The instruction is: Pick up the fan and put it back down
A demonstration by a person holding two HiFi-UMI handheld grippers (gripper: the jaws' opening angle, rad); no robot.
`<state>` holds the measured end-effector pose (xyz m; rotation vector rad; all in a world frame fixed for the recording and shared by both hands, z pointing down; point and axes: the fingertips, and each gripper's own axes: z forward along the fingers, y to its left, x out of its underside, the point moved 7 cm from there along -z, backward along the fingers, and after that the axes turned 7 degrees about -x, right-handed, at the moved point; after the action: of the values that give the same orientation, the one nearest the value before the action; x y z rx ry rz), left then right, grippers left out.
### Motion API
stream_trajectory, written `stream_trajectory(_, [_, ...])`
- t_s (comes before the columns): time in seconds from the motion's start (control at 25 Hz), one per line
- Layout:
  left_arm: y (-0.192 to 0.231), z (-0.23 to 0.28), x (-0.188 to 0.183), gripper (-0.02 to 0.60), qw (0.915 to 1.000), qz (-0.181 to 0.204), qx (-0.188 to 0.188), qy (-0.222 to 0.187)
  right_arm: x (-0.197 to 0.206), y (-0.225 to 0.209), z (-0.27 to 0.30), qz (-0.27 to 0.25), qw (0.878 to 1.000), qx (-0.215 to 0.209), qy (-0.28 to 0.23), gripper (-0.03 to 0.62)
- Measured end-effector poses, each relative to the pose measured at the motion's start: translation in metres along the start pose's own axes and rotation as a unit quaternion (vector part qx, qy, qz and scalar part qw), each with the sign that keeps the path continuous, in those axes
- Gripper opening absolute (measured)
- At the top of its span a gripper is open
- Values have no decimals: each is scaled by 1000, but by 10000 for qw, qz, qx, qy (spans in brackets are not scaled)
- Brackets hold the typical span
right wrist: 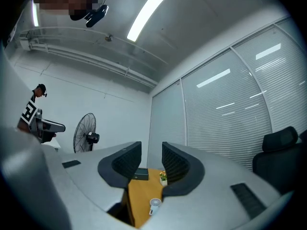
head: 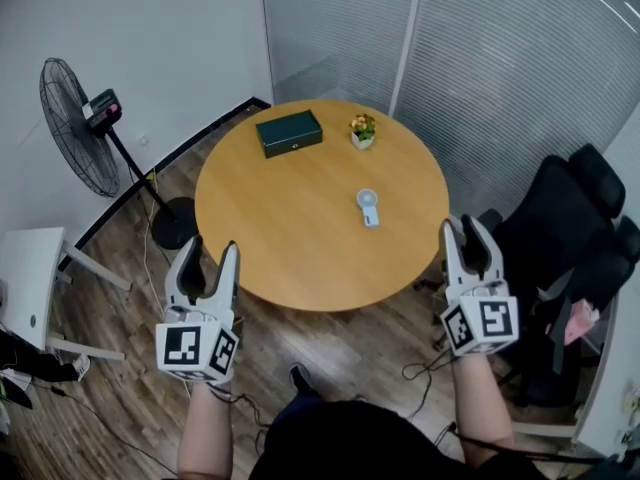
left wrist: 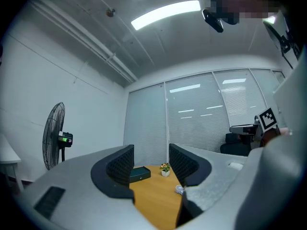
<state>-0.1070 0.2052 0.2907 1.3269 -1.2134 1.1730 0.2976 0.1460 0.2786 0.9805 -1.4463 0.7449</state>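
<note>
- Left gripper [head: 213, 253] hovers over the near edge of the round table [head: 290, 268], jaws apart with nothing between them.
- Right gripper [head: 465, 230] is at the table's right edge, jaws partly apart and empty.
- Small white fan [head: 368, 206] lies flat on the table, beyond both grippers, untouched.

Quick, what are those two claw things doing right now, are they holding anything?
Left gripper: open, holding nothing.
Right gripper: open, holding nothing.

open tabletop [head: 290, 258] around small fan [head: 368, 207], box [head: 289, 133] and plant [head: 362, 130] seemingly well behind
</note>
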Motion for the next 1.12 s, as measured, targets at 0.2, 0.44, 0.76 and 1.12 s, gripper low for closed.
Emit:
stream_trajectory(0.2, [43, 39, 19, 219, 9995, -187, 174, 166, 12, 16, 37, -158, 9991, 261, 282, 141])
stream_trajectory(0.44, [80, 74, 41, 219, 9980, -347, 396, 361, 29, 30, 73, -232, 9969, 511, 546, 143])
stream_trajectory(0.76, [94, 118, 69, 219, 9957, -459, 499, 636, 64, 27, 118, -122, 9941, 494, 955, 144])
stream_trajectory(1.12, [86, 166, 90, 219, 9940, -313, 350, 987, 122, -14, 188, 402, 9916, 359, 1179, 144])
